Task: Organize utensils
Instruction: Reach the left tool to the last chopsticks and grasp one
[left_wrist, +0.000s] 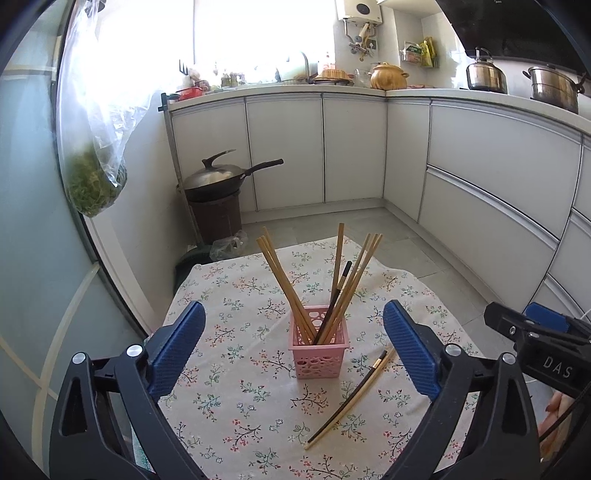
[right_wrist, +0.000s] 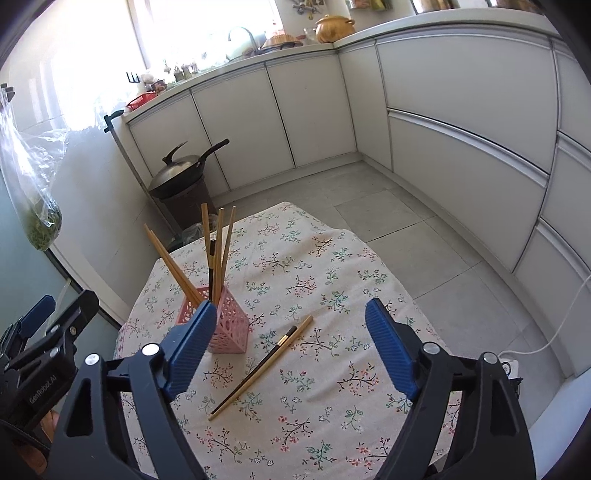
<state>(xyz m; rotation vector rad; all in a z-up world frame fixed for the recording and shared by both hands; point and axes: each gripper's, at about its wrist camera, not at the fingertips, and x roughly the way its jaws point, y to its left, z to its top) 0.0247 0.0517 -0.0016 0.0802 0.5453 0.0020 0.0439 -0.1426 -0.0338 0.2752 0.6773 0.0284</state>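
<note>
A: What is the left wrist view giving us?

B: The left gripper (left_wrist: 293, 350) is hovering with its blue pads spread wide, holding nothing. Between them, at the centre of the frame, the pink holder (left_wrist: 319, 356) is standing upright on the floral tablecloth (left_wrist: 236, 406), with several wooden chopsticks (left_wrist: 286, 284) fanning out of it and one dark chopstick among them.

A: And the loose ones?

B: A dark chopstick (left_wrist: 351, 393) and a pale chopstick (left_wrist: 360, 395) are lying side by side on the cloth, just lower right of the holder, running diagonally toward the bottom of the frame. They look to be touching along their length.

A: Is the right wrist view adding anything?

B: It is showing the right gripper (right_wrist: 291, 347) also gaping wide and empty, with the loose pair sitting between its pads near the frame's centre. Here the holder is sitting left of centre, partly hidden behind the left-hand pad. This view is also catching a white cable (right_wrist: 565, 317) trailing over the floor at the right edge, which the other view is not showing.

A: And the reverse?

B: Only the left view is taking in the steel pots (left_wrist: 554, 86) at the upper right. Both are showing the covered wok (left_wrist: 218, 177) on its dark stand and the hanging bag of greens (left_wrist: 94, 184) on the left, and each is catching the other gripper at a frame edge.
</note>
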